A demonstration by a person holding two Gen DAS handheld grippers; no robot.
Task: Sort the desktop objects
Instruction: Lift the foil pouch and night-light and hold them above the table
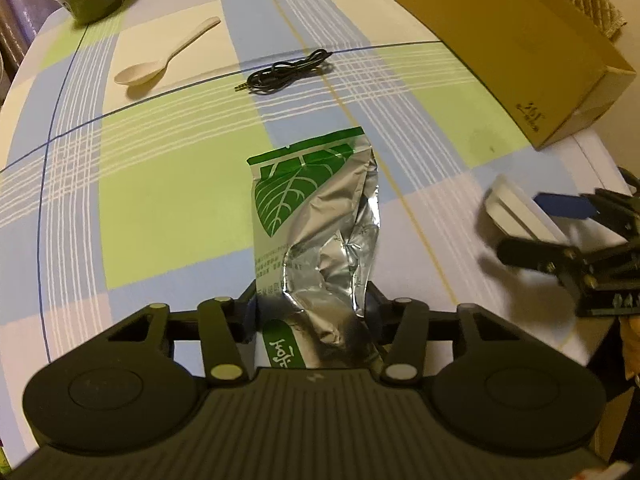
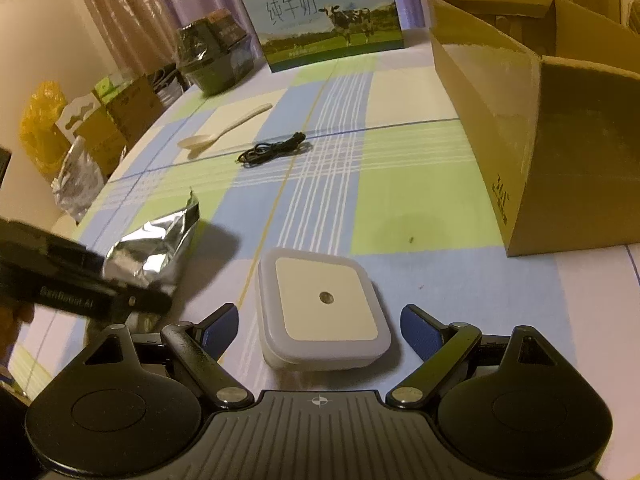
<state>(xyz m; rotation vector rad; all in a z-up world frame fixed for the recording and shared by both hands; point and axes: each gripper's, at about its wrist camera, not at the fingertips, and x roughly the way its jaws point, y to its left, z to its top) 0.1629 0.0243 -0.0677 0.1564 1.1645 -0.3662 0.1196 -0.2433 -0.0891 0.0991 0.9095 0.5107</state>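
Observation:
A crumpled silver foil pouch (image 1: 316, 216) with a green leaf print lies lengthwise in front of me, and my left gripper (image 1: 312, 308) is shut on its near end. From the right wrist view the same pouch (image 2: 156, 244) sticks up off the cloth beside the left gripper (image 2: 132, 298). A white square night light (image 2: 320, 308) rests flat on the checked tablecloth. My right gripper (image 2: 320, 324) stands open around it, with a blue pad on each side and a gap to both. The left wrist view shows the right gripper (image 1: 536, 228) by the night light (image 1: 516, 208).
An open cardboard box (image 2: 560, 140) stands at the right, also visible as the box (image 1: 520, 40). Further back lie a pale spoon (image 1: 160, 60) and a coiled black cable (image 1: 288, 70). A milk carton box (image 2: 328, 20) and a dark wrapped bowl (image 2: 212, 56) stand at the far edge.

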